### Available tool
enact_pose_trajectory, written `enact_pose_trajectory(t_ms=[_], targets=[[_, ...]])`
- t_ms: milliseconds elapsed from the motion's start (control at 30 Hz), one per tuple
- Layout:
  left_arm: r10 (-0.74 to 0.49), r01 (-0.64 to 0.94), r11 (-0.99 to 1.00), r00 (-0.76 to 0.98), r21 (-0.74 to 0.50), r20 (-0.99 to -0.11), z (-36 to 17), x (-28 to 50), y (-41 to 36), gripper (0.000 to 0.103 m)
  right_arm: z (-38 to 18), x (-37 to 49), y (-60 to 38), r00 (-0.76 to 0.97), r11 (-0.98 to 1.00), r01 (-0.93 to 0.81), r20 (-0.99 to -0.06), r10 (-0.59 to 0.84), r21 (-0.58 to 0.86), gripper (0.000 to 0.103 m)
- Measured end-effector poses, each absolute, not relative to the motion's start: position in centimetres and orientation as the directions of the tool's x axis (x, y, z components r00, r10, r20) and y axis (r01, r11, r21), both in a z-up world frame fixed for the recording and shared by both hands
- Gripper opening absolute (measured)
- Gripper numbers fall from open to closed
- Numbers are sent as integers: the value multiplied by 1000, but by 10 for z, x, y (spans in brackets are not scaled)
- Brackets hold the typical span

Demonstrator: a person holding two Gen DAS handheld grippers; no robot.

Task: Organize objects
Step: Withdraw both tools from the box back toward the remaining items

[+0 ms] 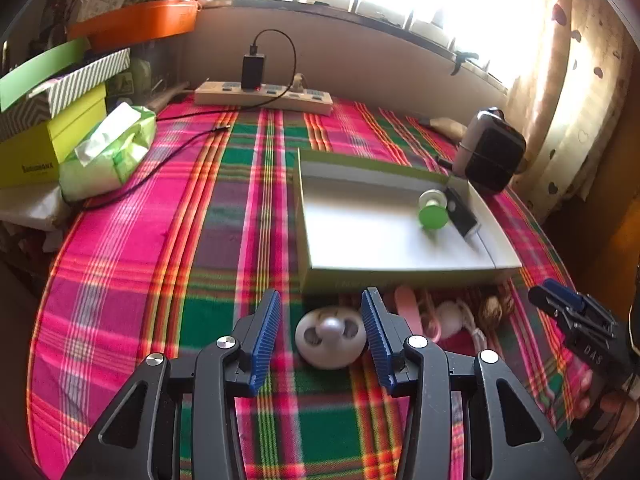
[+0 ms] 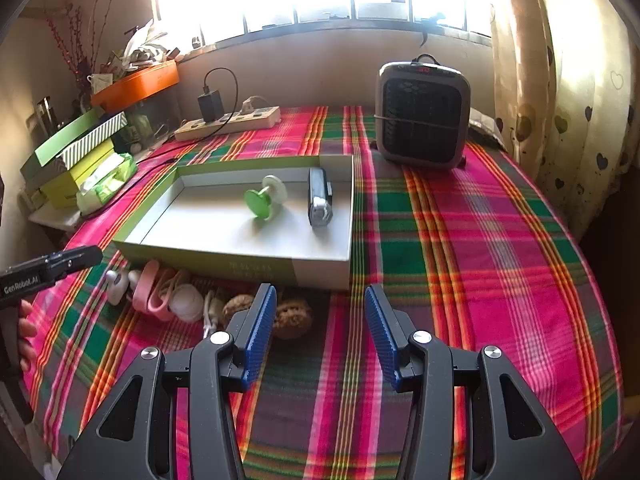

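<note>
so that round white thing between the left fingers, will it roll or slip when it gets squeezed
Probably a little of both. The round white thing looks like a smooth, glossy dome, so the ribbed blue fingers may slide on its curved sides. It seems hard plastic, so likely stiff and light. It rests on soft plaid cloth, which should damp rolling, though a nudge could still shift it.

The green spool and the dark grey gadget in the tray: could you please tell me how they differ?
The green spool is bright green and cream; the dark grey gadget is dark with a white end. The spool is round with two discs; the gadget is long and narrow. The spool sits mid-tray, tipped on its side; the gadget lies flat near the right wall. Both rest inside the tray, apart.
</note>
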State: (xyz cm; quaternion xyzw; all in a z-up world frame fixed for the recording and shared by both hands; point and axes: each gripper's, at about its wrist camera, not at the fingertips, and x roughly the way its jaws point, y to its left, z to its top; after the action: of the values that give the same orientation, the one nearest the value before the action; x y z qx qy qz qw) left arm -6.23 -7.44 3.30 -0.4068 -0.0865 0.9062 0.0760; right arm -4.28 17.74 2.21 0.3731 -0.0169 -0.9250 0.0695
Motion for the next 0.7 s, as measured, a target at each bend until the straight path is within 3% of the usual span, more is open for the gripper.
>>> enact_pose_trajectory(t_ms=[700], targets=[[252, -63, -961, -605, -270, -756, 5, -61, -72, 45, 1, -45, 178, -666, -986, 124, -728, -164, 109, 53]])
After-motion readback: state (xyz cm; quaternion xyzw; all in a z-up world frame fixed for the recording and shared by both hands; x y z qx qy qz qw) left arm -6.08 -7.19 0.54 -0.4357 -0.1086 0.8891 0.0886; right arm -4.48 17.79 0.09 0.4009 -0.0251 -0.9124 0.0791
